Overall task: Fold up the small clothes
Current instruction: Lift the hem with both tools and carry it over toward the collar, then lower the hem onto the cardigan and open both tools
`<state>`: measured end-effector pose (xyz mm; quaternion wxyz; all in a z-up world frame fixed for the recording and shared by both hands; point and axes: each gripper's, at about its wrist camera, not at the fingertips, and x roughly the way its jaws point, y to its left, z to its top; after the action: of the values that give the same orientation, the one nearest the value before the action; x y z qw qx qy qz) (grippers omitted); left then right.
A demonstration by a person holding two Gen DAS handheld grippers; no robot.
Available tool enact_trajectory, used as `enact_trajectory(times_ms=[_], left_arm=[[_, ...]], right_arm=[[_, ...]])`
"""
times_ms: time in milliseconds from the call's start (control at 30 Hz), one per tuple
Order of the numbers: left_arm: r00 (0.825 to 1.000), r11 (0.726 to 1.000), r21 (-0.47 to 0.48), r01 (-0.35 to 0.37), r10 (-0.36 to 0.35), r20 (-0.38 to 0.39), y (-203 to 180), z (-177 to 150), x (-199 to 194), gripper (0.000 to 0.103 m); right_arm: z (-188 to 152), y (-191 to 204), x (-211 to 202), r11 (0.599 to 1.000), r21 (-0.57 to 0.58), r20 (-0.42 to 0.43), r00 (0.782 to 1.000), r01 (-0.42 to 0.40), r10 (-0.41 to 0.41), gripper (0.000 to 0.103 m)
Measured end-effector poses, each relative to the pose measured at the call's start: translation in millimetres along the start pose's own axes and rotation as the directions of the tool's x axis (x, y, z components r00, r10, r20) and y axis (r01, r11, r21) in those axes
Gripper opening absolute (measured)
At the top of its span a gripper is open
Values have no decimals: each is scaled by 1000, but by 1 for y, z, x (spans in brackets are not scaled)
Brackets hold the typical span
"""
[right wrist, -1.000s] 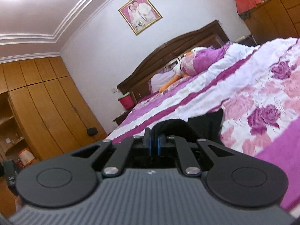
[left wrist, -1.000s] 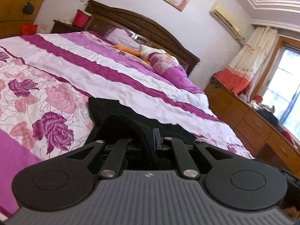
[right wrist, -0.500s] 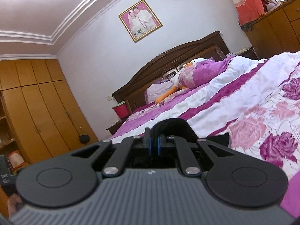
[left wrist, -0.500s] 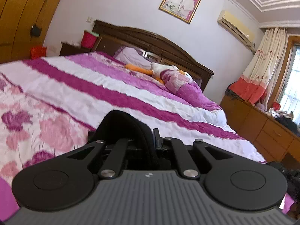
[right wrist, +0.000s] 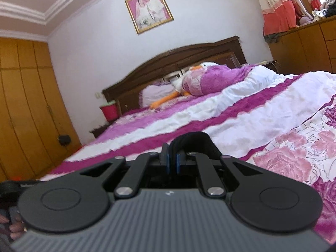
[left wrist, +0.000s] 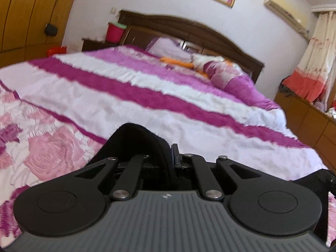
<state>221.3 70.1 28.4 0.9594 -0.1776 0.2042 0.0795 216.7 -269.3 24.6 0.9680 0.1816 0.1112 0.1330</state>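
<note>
A bedroom is showing in both wrist views: a wide bed under a purple-and-white striped bedspread with pink roses printed along its near edge is filling most of each picture. A dark wooden headboard is standing against the pale wall, with a gilt-framed portrait hanging above it. A pillow and a white plush toy with orange parts are lying by the headboard, a red bin is sitting on the nightstand, and yellow-brown wardrobe doors are lining the side wall.

The left gripper is pinching a fold of black garment, its jaws closed tight on the cloth, which is arching up over the fingers just above the bedspread. The right gripper is likewise clamping the black fabric between its blue-edged pads, jaws pressed together, the cloth looping up to the right of them. Fingertips of a hand are showing at the lower left edge of the right view.
</note>
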Motion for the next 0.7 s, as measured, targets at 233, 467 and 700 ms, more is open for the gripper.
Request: enact_trajectory(times_ms=[233,467,700], left_arm=[[996,999,42,-23,26,-87,7,-17,57,8],[989,989,145,-35,55,-139,1,-30,96,8],[989,985,175,13,14,-149,1,-24,81,15]], right_arm=[[-23,-15,42,994,-45,-79,992,97,-100,9],[-48,-30,70,982,-28,-180,965,187,-189,10],[-42,-41,69,986,46,-229,962,160,-146,15]])
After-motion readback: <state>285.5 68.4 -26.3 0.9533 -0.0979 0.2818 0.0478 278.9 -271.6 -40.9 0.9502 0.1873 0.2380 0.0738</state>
